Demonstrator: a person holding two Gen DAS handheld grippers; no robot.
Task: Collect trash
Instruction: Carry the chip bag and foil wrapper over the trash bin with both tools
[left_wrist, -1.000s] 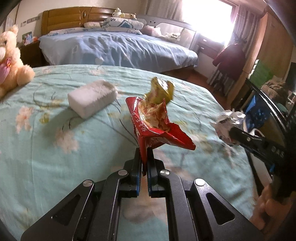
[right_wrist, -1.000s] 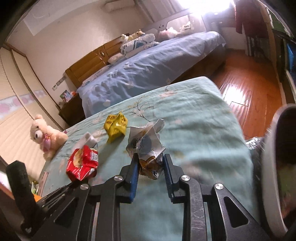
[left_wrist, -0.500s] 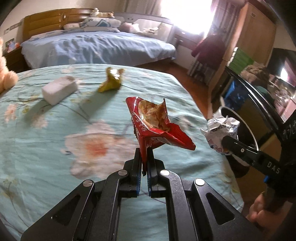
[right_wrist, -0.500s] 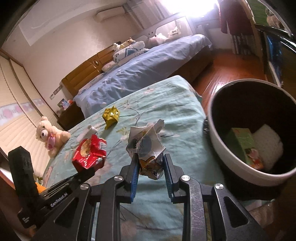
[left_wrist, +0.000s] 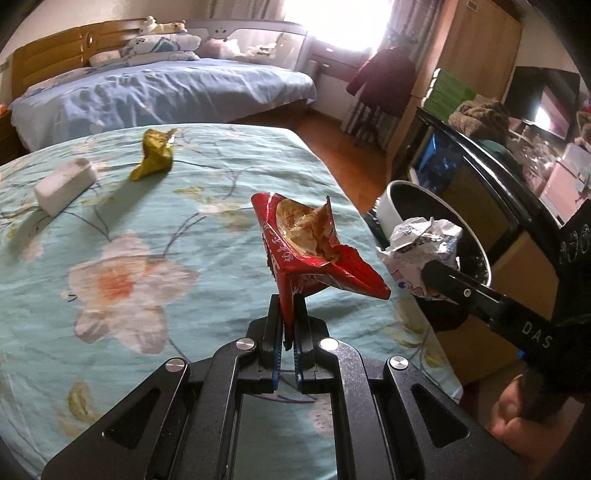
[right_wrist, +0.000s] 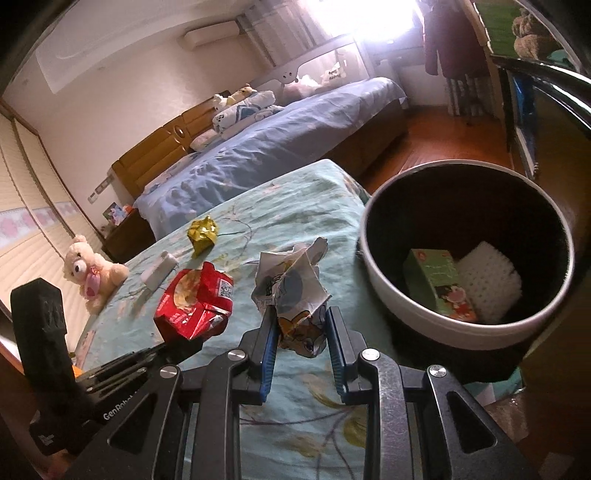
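Note:
My left gripper (left_wrist: 288, 314) is shut on a red snack bag (left_wrist: 306, 254), held above the teal floral bed cover; the bag also shows in the right wrist view (right_wrist: 195, 299). My right gripper (right_wrist: 300, 325) is shut on a crumpled white wrapper (right_wrist: 291, 284), also seen in the left wrist view (left_wrist: 421, 251), held near the white trash bin (right_wrist: 436, 325). The bin holds a green box (right_wrist: 439, 284) and a white foam piece (right_wrist: 487, 280). A yellow wrapper (left_wrist: 155, 155) and a white foam block (left_wrist: 64, 184) lie on the bed.
A teddy bear (right_wrist: 90, 273) sits at the bed's far left edge. A second bed with blue cover (left_wrist: 155, 92) stands behind. A dark metal rail (left_wrist: 491, 173) and shelves stand to the right, beyond the bin. Wooden floor lies between the beds.
Both grippers have moved right with their loads, toward the bin. The bin has come fully into the right wrist view, and the yellow wrapper and foam block have receded.

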